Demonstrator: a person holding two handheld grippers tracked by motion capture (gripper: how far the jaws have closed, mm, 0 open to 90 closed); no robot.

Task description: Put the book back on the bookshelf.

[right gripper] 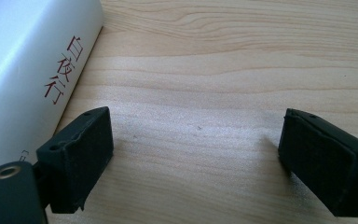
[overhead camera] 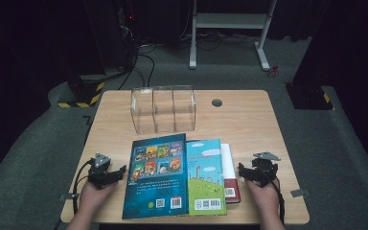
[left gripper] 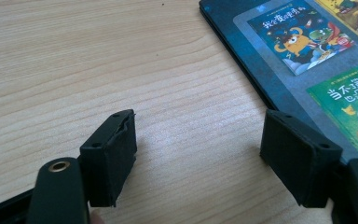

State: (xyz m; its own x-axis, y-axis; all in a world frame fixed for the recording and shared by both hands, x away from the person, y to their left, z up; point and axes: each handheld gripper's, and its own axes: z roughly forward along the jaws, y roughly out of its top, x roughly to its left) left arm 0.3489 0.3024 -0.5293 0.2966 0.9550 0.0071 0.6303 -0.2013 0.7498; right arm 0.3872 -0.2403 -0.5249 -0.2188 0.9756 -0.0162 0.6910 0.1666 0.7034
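Note:
Three books lie side by side at the table's near edge. A dark blue picture book (overhead camera: 156, 176) (left gripper: 303, 51) is on the left, and a green and blue one (overhead camera: 206, 177) partly overlaps a white book with a red lower part (overhead camera: 230, 172) (right gripper: 23, 70). My left gripper (overhead camera: 109, 175) (left gripper: 198, 158) rests low over bare wood just left of the blue book, open and empty. My right gripper (overhead camera: 253, 173) (right gripper: 196, 163) sits just right of the white book's spine, open, with nothing between its fingers.
A clear plastic organiser (overhead camera: 163, 108) with three compartments stands behind the books, mid-table. A grey round grommet (overhead camera: 216, 102) sits at the back right of the wooden table (overhead camera: 249, 124). Black cables and a white stand frame (overhead camera: 230, 28) are on the floor beyond.

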